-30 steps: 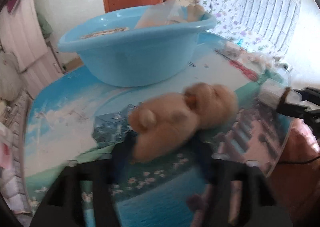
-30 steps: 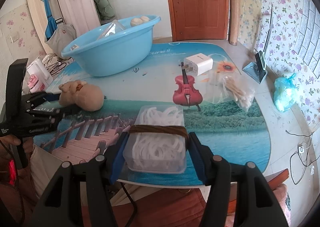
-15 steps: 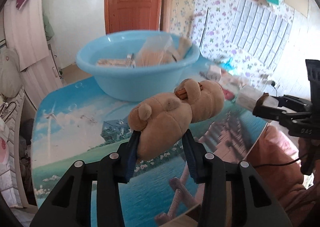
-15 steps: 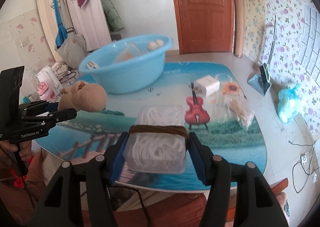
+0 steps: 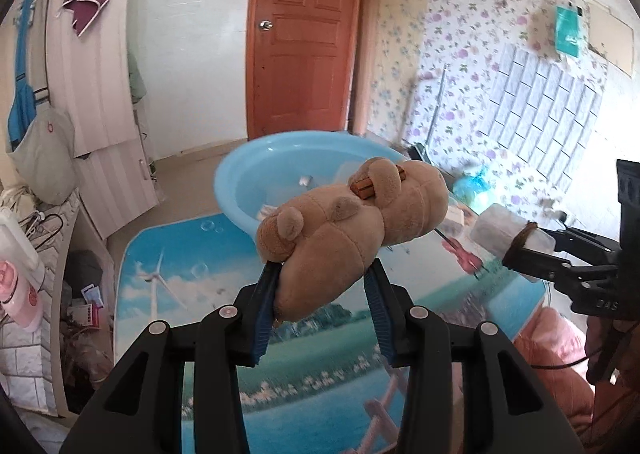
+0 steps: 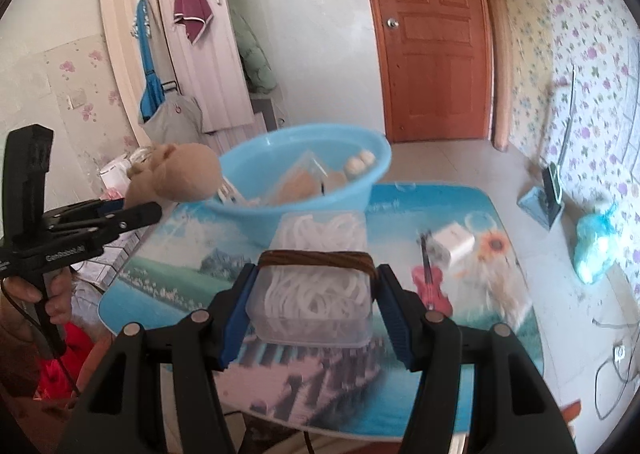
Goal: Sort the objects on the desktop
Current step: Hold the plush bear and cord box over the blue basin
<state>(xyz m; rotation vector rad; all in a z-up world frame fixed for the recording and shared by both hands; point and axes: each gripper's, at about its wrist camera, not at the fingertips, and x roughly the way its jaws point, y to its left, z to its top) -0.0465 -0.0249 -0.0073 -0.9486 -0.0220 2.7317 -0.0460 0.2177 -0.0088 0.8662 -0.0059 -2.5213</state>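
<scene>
My left gripper (image 5: 322, 274) is shut on a tan plush bear (image 5: 352, 226), held in the air above the table with the blue basin (image 5: 244, 182) behind it. My right gripper (image 6: 316, 274) is shut on a clear plastic box (image 6: 316, 294) of white cords bound by a brown band, also lifted above the table. The basin (image 6: 344, 182) holds several bags and small items. From the right wrist view the plush bear (image 6: 184, 174) and left gripper (image 6: 140, 210) hang at the left, beside the basin. In the left wrist view the clear box (image 5: 508, 234) shows at the right.
A red toy violin (image 6: 430, 282), a white charger block (image 6: 454, 244) and a clear bag (image 6: 500, 286) lie on the printed table mat (image 6: 200, 274). A teal bag (image 6: 596, 242) sits on the floor at the right. A brown door (image 6: 432, 34) stands behind.
Both grippers rose with their loads: the plush bear left the table and now hangs higher, nearer the basin; the clear box also rose and moved toward the basin.
</scene>
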